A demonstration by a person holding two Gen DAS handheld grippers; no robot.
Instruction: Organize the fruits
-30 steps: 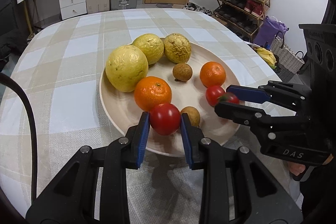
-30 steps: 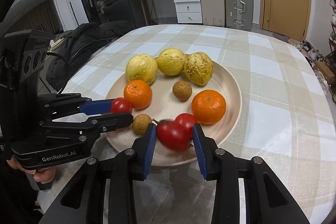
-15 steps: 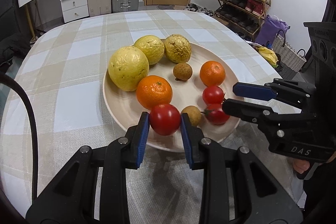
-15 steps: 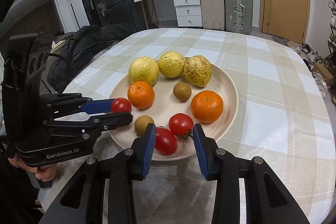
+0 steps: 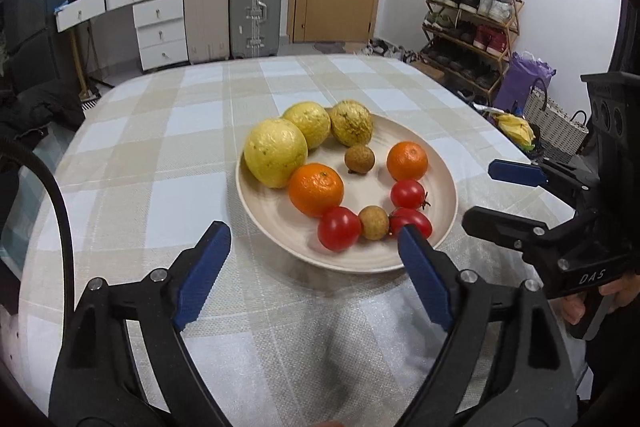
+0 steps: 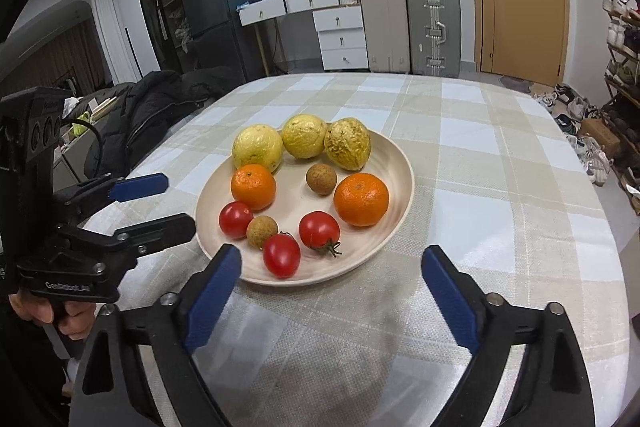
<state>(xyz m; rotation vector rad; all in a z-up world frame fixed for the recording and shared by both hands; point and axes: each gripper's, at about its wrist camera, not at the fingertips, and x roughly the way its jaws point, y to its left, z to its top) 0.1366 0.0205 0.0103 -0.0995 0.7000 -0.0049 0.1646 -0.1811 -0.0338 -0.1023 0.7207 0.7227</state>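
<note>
A beige plate on the checked tablecloth holds three yellow fruits, two oranges, two brown longans and three red tomatoes. One tomato lies just beyond my left gripper. Its jaws are opening wide at the plate's near rim and press on nothing. Another tomato rests on the plate ahead of my right gripper, whose jaws are also opening, with nothing held between them. The third tomato sits beside an orange.
The round table drops off at the left and right. A black jacket lies past its left side. Suitcases, white drawers and a shoe rack stand along the far walls. A person's hand holds the left gripper.
Both grippers were shut on tomatoes over the plate's near edge. Each has let its tomato go onto the plate, spread wide and drawn back from the plate.
</note>
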